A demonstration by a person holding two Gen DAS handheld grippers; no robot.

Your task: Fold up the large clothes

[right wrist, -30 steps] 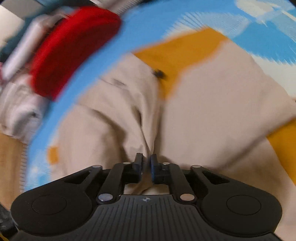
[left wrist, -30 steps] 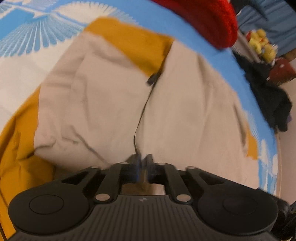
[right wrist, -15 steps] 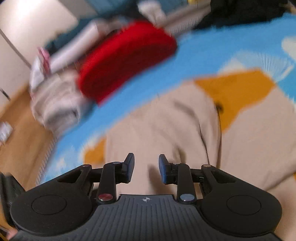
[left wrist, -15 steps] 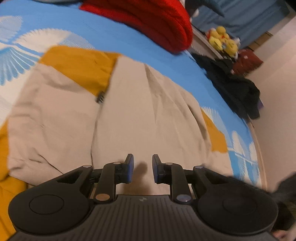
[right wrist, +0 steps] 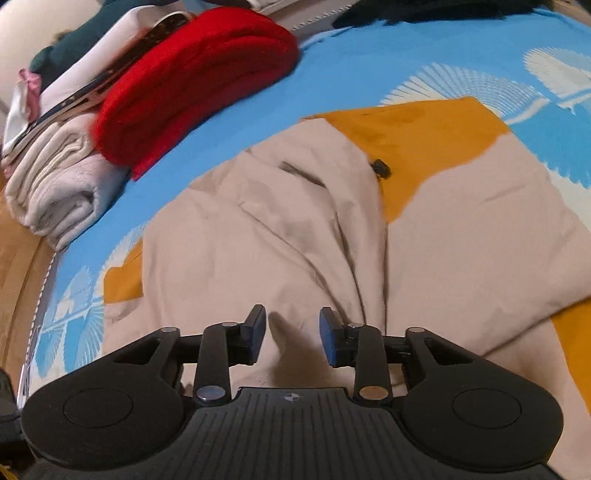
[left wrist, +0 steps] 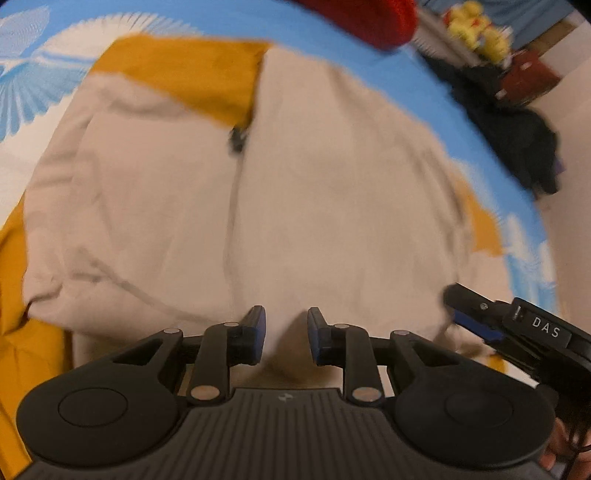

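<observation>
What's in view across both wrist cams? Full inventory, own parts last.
jacket: 1, beige outside with mustard lining, spread on the bedspread, both panels folded inward
zipper pull: 1, black, at the mustard neck opening
bedspread: 1, blue with white fan print, under everything
red knit: 1, folded, at the bedspread's far edge
cream pile: 1, folded, beside the red knit
dark clothing heap: 1, black, off the bed
yellow plush toys: yellow, count unclear, background
left tongs: black, blue pads, open, just been opening, nothing between
right tongs: same, open, just been opening, nothing between
</observation>
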